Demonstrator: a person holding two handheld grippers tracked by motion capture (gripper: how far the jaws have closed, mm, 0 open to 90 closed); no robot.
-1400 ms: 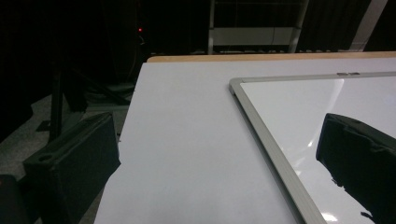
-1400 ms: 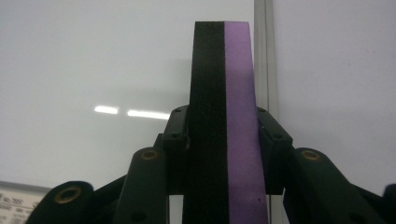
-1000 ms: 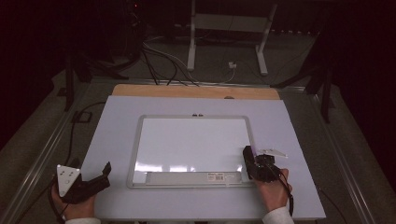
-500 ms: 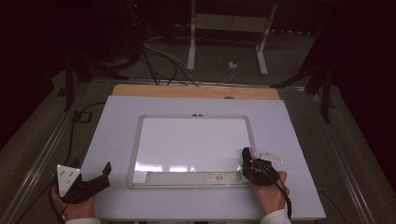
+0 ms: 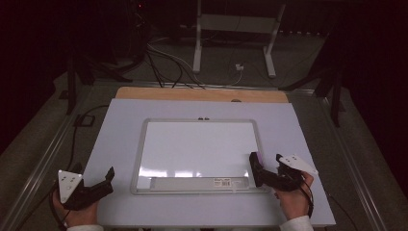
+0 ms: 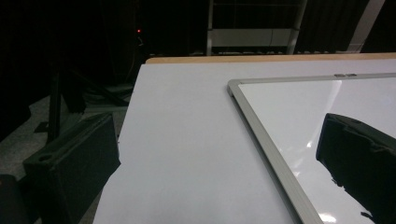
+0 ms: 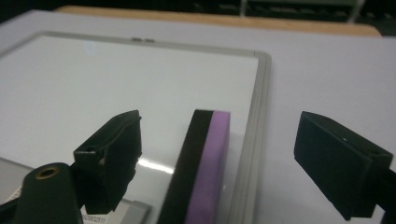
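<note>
Because the eraser (image 7: 201,168) stands on its narrow edge at the right rim of the whiteboard (image 7: 116,84), low and centre in the right gripper view, the likeliest trouble is a topple: a jaw brushing it as the hand draws off could knock it flat, or off the frame onto the table (image 7: 327,70). It looks poorly balanced, black felt on the left and purple back on the right, and it sits right against the frame. A second risk, judged from the same view, is that a fresh grab would close off-centre, since the eraser lies nearer the left jaw than the right.

The right gripper (image 5: 255,166), lower right in the high view, has just been opening its jaws; they now stand wide, one on each side of the eraser with a clear gap to either, pressing on nothing. The left gripper (image 5: 108,176), lower left in the high view, rests off the board with its jaws wide apart and empty.
</note>
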